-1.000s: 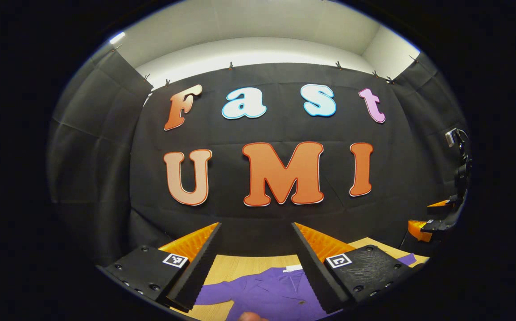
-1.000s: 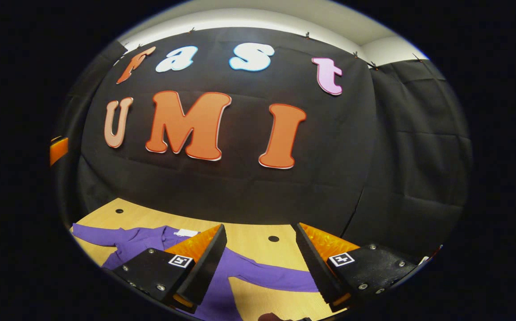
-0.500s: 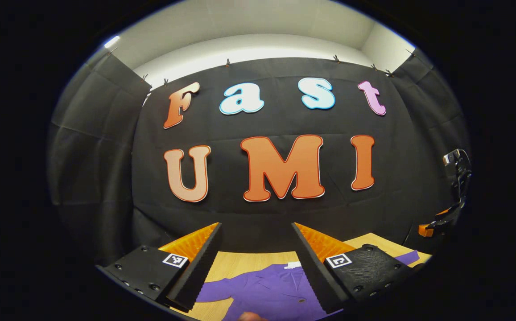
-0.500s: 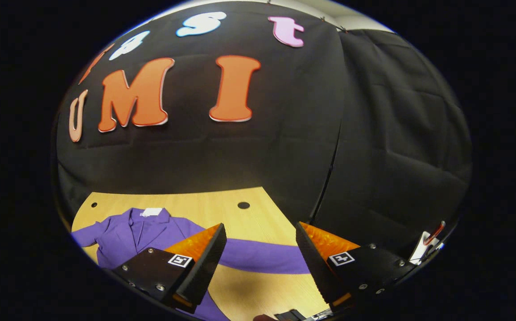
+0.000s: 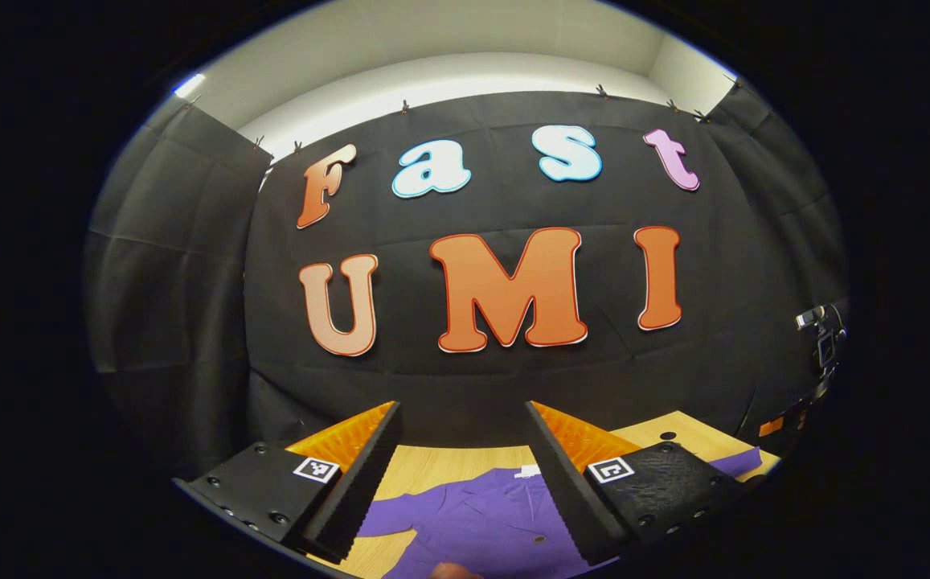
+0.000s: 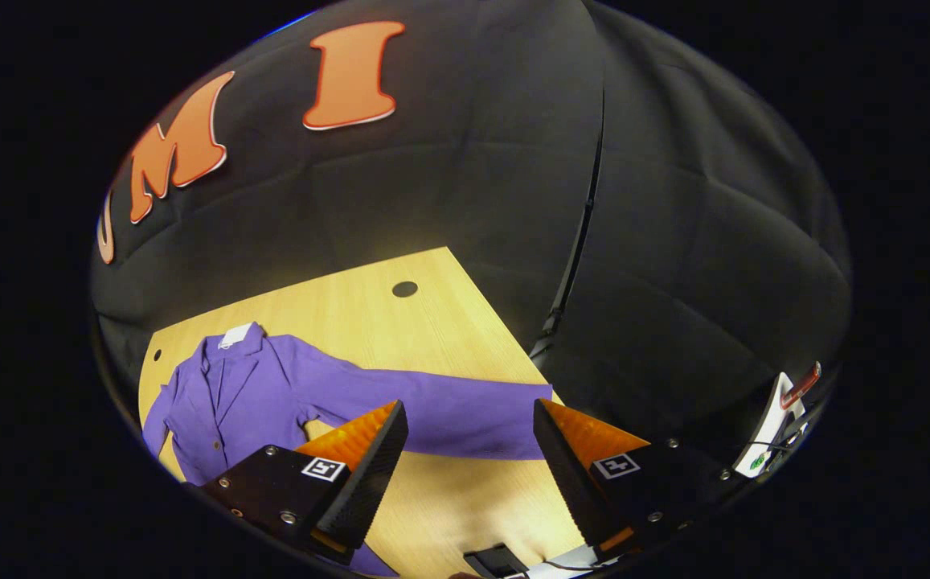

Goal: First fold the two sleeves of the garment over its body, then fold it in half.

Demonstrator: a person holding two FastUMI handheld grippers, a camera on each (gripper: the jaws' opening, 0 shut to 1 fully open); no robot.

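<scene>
**Right gripper tilting down toward the spread purple jacket**

Since a second ago, the right gripper [image 6: 471, 418] is pitching downward, so far more of the pale wooden counter [image 6: 432, 322] is coming into its view, while the left gripper [image 5: 461, 418] is staying almost level and dipping only slightly. In the right gripper view, the purple button-front jacket with a small white neck label [image 6: 231, 394] is lying flat and open on the counter, collar toward the black cloth wall. One long sleeve [image 6: 440, 410] is stretching straight out across the wood to the counter's edge, and it is passing beyond the gap between the right gripper's two orange-and-black fingers, which are standing wide apart with nothing between them. The other sleeve is hanging close against the jacket's body at the far side. In the left gripper view, the left gripper's fingers are likewise spread wide and empty, hovering above the jacket [image 5: 481, 523], whose collar and buttons are showing between them.
</scene>
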